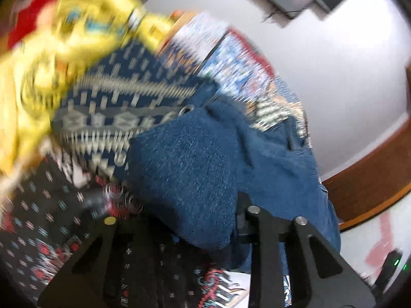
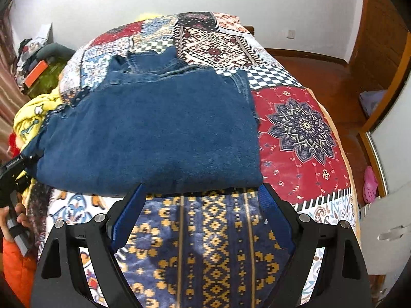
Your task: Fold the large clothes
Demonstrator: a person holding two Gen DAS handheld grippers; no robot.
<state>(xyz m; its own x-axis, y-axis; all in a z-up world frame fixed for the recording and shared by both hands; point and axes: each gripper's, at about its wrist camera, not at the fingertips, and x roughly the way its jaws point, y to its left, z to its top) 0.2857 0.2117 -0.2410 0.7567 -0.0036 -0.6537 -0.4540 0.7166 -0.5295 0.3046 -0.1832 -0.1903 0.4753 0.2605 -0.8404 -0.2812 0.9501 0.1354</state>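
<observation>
Right wrist view: right gripper (image 2: pixel 200 192) spread wide, holding nothing, hovering over the patterned bedspread (image 2: pixel 303 128) just short of the folded blue garment (image 2: pixel 154 128) lying flat mid-bed. At the far left edge, left gripper (image 2: pixel 15 169) at the garment's corner. Left wrist view, blurred: left gripper (image 1: pixel 205 228) with blue cloth bunched between its fingers, grip unclear; yellow fabric (image 1: pixel 64 38) beyond.

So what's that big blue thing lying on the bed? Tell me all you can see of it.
The blue garment looks like denim, dark and slightly fuzzy, with stitched seams near its far edge. It lies folded into a rough rectangle on the patterned bedspread. The left gripper reaches its left edge, seemingly shut on a fold. The right gripper hovers open before its near edge.
</observation>
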